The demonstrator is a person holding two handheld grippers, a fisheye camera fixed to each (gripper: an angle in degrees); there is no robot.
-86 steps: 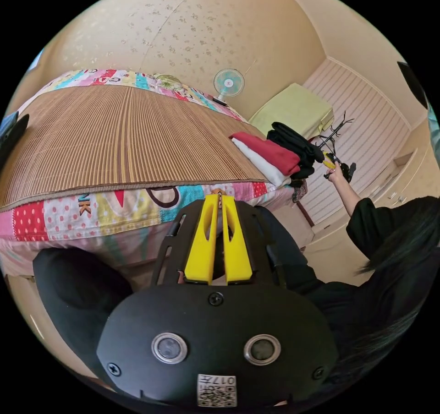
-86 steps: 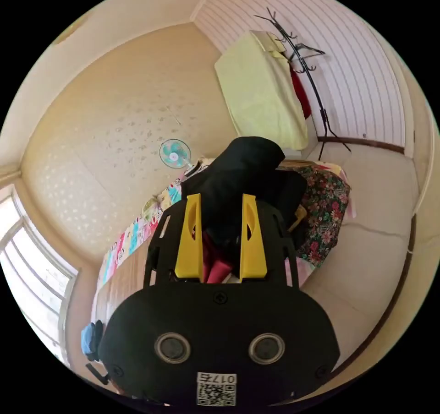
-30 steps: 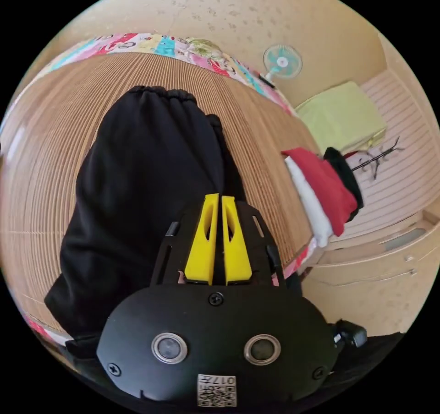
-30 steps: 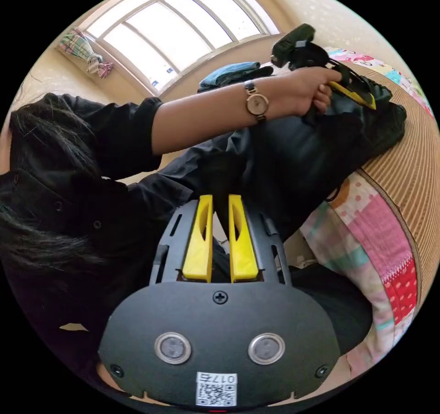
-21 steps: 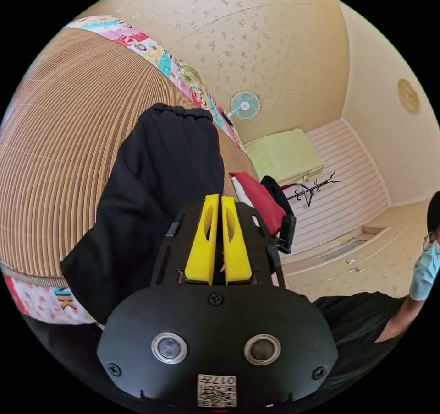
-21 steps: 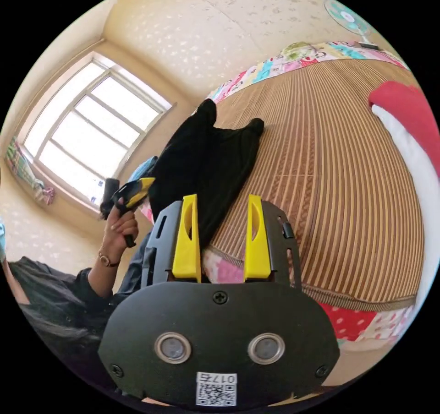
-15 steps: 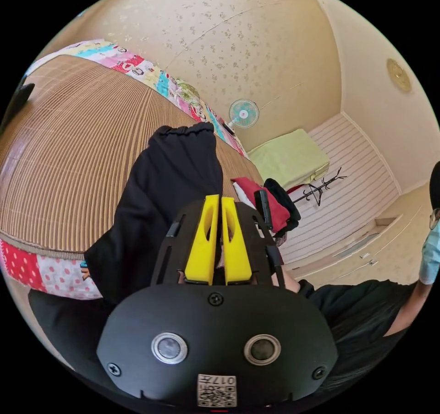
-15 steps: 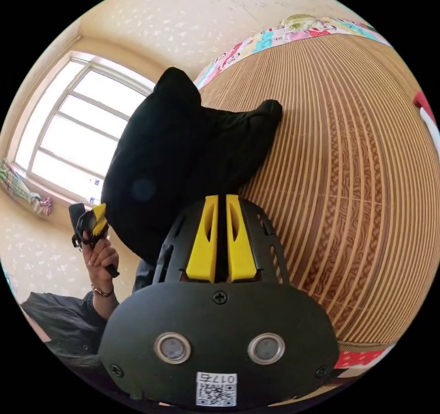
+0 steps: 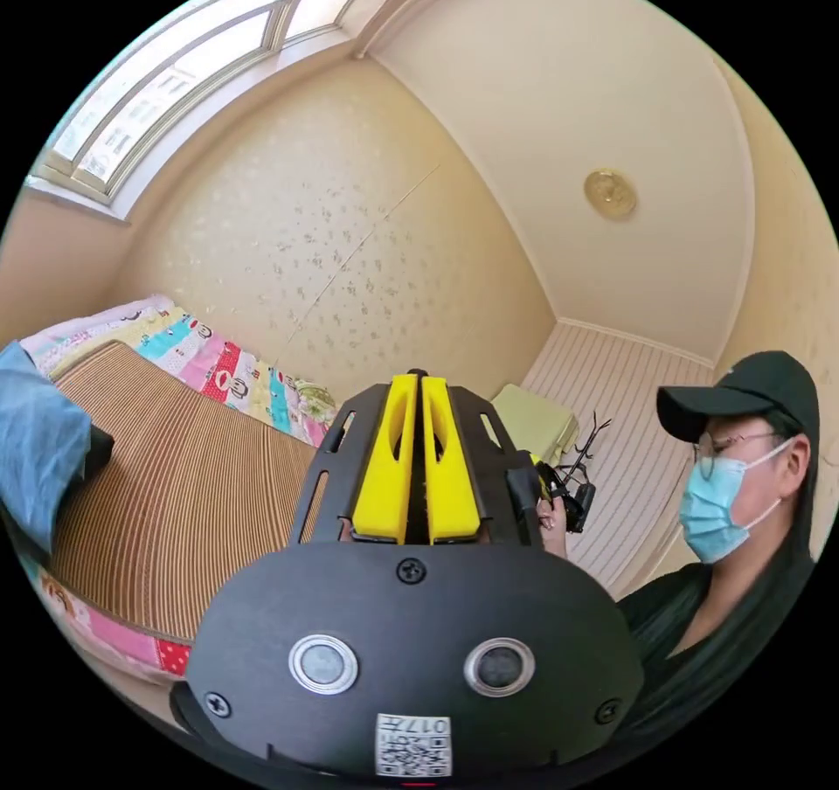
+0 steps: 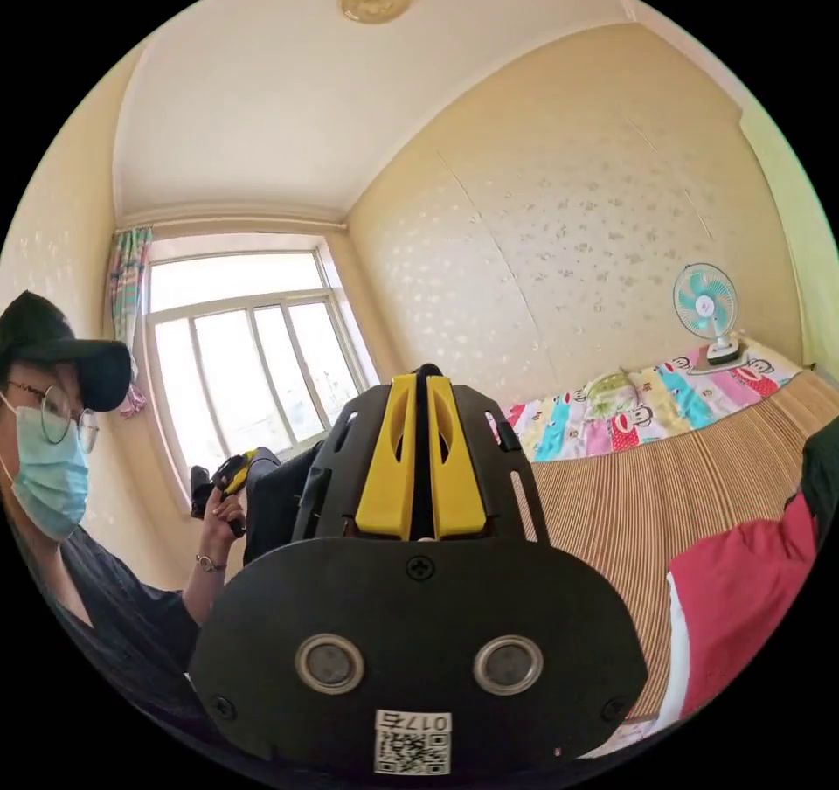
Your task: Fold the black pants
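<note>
Above the bed [image 9: 175,493], left claw [image 9: 416,388] and right claw [image 10: 419,385], jaws together, grasp unclear.

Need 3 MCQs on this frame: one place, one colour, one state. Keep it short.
1. Where does the fan stand?
A on the bed, by the wall
B on the floor
C on the windowsill

2. In the right gripper view, what colour is the folded garment on the bed's near side?
A yellow
B red
C green

3. How do the jaws of the left hand-held gripper stand?
A wide apart
B closed together
C one missing

Key:
1A, its base rests on the bed at the wall.
2B, it is plainly red.
3B, the yellow jaws lie together.
</note>
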